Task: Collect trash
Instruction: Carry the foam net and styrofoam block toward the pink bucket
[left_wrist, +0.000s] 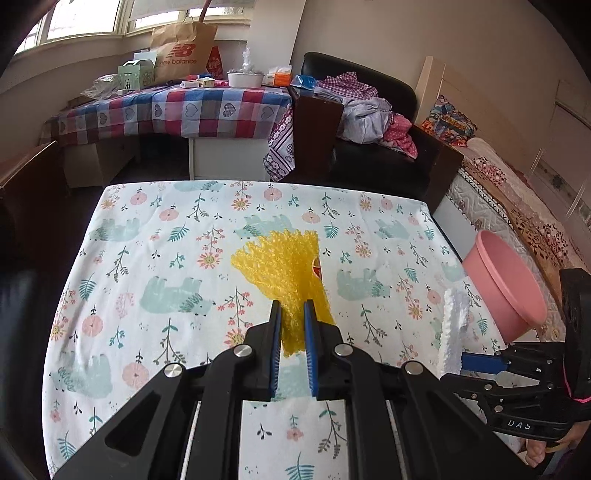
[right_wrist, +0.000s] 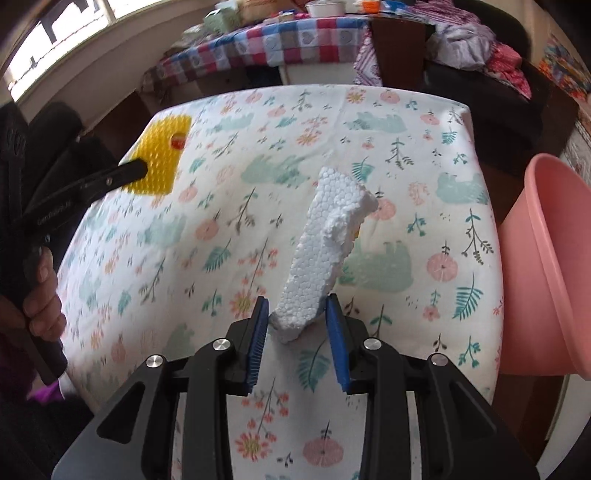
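My left gripper (left_wrist: 292, 313) is shut on a crumpled sheet of yellow bubble wrap (left_wrist: 280, 266), which stands lifted above the floral tablecloth (left_wrist: 155, 258). The same yellow bubble wrap (right_wrist: 162, 155) shows at the far left of the right wrist view, pinched by the left gripper (right_wrist: 142, 168). My right gripper (right_wrist: 297, 310) is shut on the lower end of a white styrofoam chunk (right_wrist: 325, 240) that sticks up and away over the cloth. That styrofoam chunk (left_wrist: 452, 328) also shows at the right edge of the left wrist view. A pink plastic basin (right_wrist: 550, 258) sits just off the table's right side.
The pink basin (left_wrist: 506, 284) stands below the table's right edge, by a bed. Behind the table are a black sofa piled with clothes (left_wrist: 369, 110) and a checked-cloth table (left_wrist: 177, 110) with bags and boxes. A hand (right_wrist: 40, 295) holds the left gripper's handle.
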